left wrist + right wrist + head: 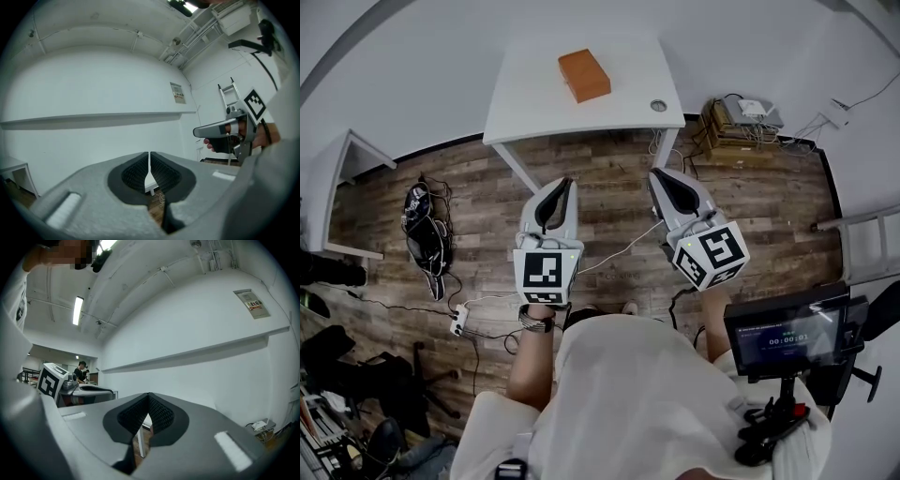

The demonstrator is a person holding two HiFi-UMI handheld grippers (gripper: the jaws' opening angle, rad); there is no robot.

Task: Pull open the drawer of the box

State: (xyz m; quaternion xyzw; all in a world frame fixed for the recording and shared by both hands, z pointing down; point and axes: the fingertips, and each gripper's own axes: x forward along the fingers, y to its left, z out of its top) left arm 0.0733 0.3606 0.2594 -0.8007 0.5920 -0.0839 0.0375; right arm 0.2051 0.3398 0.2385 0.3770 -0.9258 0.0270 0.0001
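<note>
Box (584, 75) on table (530, 98), grippers well short of it.
Left gripper (565, 184), right gripper (660, 176): jaws together, nothing between, held level over floor (769, 216), apart from box.

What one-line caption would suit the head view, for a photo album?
A person holds the left gripper and right gripper, both shut and empty, toward a white table bearing an orange box.
</note>
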